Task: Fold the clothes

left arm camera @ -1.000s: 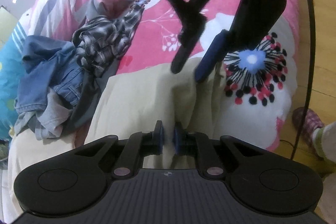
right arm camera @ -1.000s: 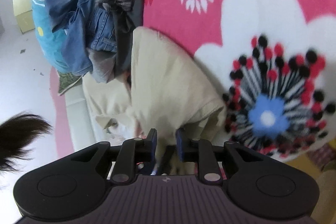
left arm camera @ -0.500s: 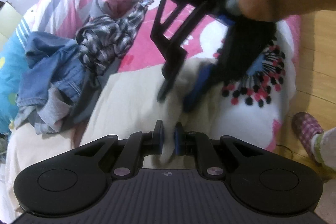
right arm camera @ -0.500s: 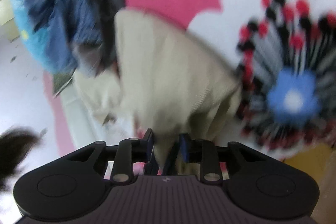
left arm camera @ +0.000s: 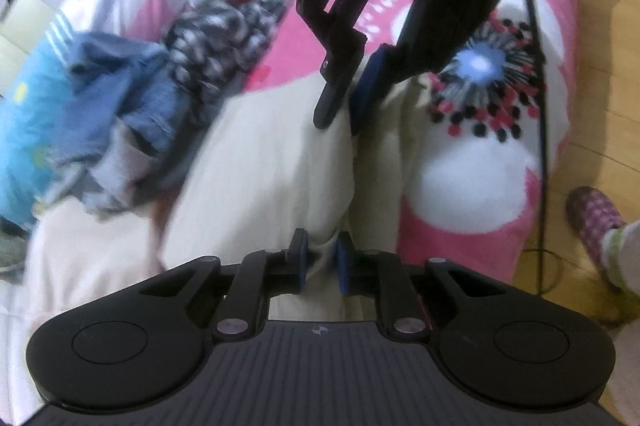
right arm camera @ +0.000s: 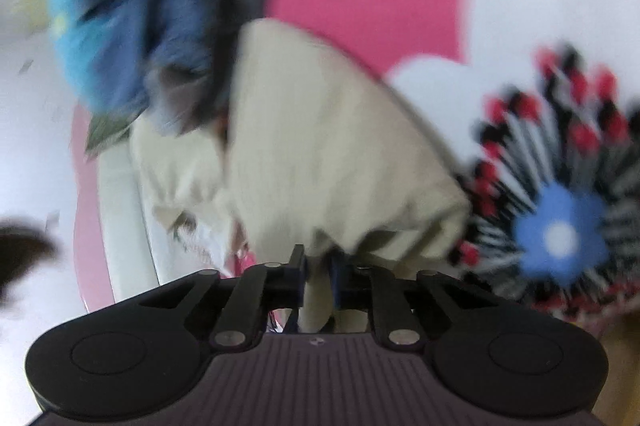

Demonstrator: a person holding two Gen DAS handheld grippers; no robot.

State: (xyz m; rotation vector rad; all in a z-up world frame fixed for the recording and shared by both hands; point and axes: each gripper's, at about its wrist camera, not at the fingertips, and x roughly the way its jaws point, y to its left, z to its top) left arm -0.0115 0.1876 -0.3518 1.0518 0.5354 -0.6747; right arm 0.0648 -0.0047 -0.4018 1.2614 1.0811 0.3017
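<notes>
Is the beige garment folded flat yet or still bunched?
Still bunched: the beige garment lies rumpled on the pink bedspread, with cloth between the jaws of both grippers.

Right gripper (right arm camera: 318,276) fingers just closed, pinching cream garment (right arm camera: 320,146) on pink floral bedspread (right arm camera: 360,6), blurred denim heap (right arm camera: 160,26) beyond

garment (left arm camera: 272,162) on bedspread (left arm camera: 472,186), pile (left arm camera: 132,114) left

Matt cream cloth garment (left arm camera: 272,162) at frame centre, soft pink floral bedspread (left arm camera: 460,186) on the right, faded blue denim (left arm camera: 120,90) on the left, matt black plastic gripper (left arm camera: 320,262) below, glossy wooden floor (left arm camera: 600,66) far right.
</notes>
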